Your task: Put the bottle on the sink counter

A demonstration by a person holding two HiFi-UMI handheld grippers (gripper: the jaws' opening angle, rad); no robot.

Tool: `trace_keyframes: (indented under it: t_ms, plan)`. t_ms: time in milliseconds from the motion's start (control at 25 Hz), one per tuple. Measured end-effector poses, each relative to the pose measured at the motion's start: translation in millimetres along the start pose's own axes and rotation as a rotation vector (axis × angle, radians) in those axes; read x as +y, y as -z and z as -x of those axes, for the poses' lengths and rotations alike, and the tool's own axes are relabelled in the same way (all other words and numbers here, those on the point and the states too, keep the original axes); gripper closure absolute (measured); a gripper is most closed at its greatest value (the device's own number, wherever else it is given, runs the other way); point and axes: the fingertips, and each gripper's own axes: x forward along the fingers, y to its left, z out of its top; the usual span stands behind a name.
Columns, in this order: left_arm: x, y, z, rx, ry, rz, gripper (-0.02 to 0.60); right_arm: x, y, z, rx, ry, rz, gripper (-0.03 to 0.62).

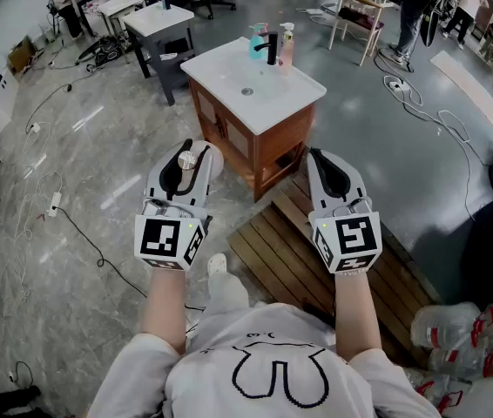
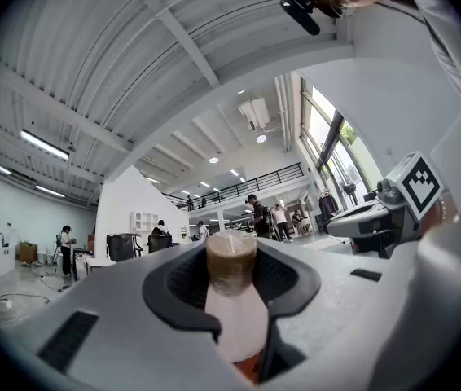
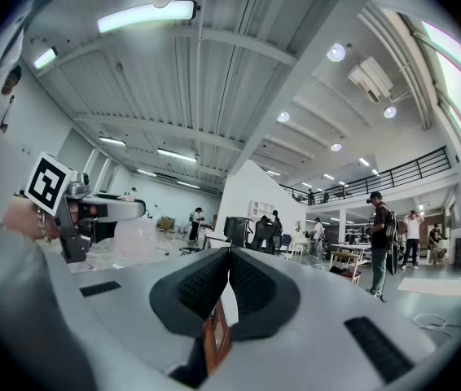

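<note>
A pale bottle with a brown cap (image 2: 230,261) sits upright between the jaws of my left gripper (image 2: 232,300), whose pads press on its neck. In the head view the same bottle (image 1: 187,158) shows in the left gripper (image 1: 185,151), held low and left of the sink counter (image 1: 294,94). That counter is a white top with a basin on a wooden cabinet, straight ahead of me. My right gripper (image 1: 320,157) is beside the cabinet's front right corner. Its jaws meet with nothing between them, as the right gripper (image 3: 229,261) view also shows.
On the counter stand a black faucet (image 1: 271,49), a blue bottle (image 1: 257,40) and a pink bottle (image 1: 287,43). A slatted wooden platform (image 1: 286,255) lies at my feet. Bagged plastic bottles (image 1: 455,331) sit lower right. Cables (image 1: 412,94) cross the floor; a grey table (image 1: 161,26) and people stand behind.
</note>
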Motion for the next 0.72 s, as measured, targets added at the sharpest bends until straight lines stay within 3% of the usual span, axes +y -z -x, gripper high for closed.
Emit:
trace_keyframes:
  t_ms: [320, 720]
  plan:
    - [35, 16, -44, 0.005, 0.012, 0.006, 0.454, -15, 7, -49, 0.021, 0.032, -0.01, 0.566]
    - [133, 55, -133, 0.025, 0.04, 0.027, 0.453, -18, 18, -180, 0.038, 0.037, -0.01, 0.566]
